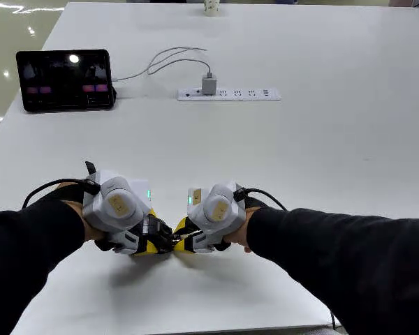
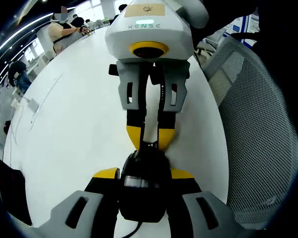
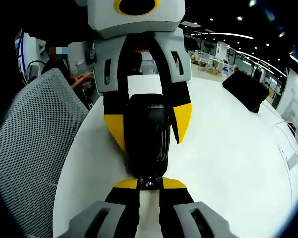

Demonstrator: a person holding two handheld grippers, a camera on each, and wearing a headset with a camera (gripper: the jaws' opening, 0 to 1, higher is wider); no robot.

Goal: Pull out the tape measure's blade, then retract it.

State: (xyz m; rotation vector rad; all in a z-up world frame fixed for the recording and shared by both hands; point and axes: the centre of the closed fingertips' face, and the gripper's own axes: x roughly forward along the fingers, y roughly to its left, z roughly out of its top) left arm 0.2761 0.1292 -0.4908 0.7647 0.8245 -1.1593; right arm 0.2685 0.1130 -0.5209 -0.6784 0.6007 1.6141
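A black tape measure (image 2: pixel 143 184) sits clamped between the yellow-tipped jaws of my left gripper (image 2: pixel 144 174), low over the white table (image 1: pixel 300 146). My right gripper (image 3: pixel 149 184) faces it head-on, shut on the blade's end tab (image 3: pixel 149 181) right at the case mouth. Hardly any blade shows between the two. In the head view the left gripper (image 1: pixel 152 242) and right gripper (image 1: pixel 184 236) meet tip to tip near the table's front edge, with the tape measure (image 1: pixel 165 237) between them. In the right gripper view the black case (image 3: pixel 147 133) stands between the left gripper's jaws.
A dark tablet (image 1: pixel 64 79) stands at the back left. A white power strip (image 1: pixel 228 93) with a charger and cable lies at the back middle. A grey mesh chair (image 2: pixel 253 124) is close to the table's front edge.
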